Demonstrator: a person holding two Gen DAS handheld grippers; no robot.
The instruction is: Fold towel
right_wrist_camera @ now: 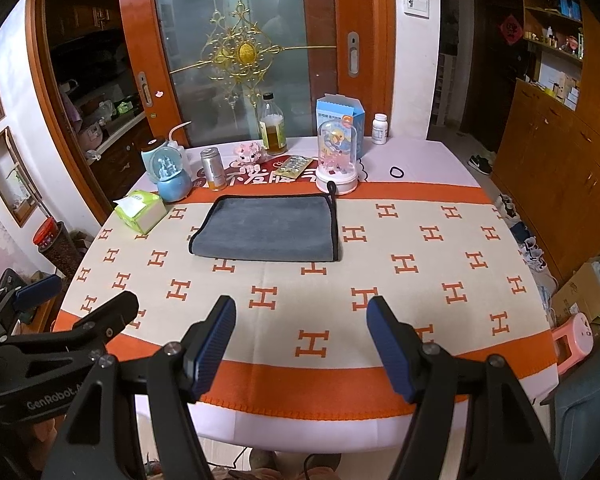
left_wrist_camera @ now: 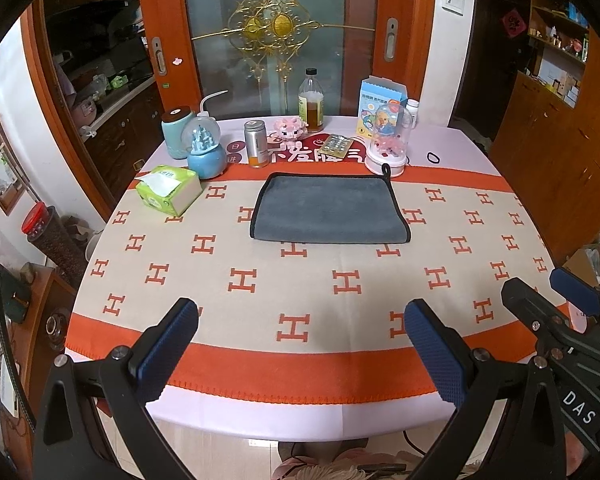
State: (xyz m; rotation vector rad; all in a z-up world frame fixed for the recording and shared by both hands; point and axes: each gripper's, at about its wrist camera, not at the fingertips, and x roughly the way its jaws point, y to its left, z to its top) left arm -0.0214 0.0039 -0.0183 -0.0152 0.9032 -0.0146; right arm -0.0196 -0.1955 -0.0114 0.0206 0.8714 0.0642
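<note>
one grey towel (left_wrist_camera: 330,212) — folded, flat | left claw (left_wrist_camera: 300,344) spread | right claw (right_wrist_camera: 302,344) spread — both empty

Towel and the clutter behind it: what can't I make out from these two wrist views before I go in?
- Towel: layer count hidden in both views; only the top face and the rounded near edge show.
- Hanging loop: lies against the domed toy's base; too small to tell whether they touch.
- Blister pack: contents too small, both views.
- Table: near edge partly covered by the open left gripper and open right gripper.
</note>
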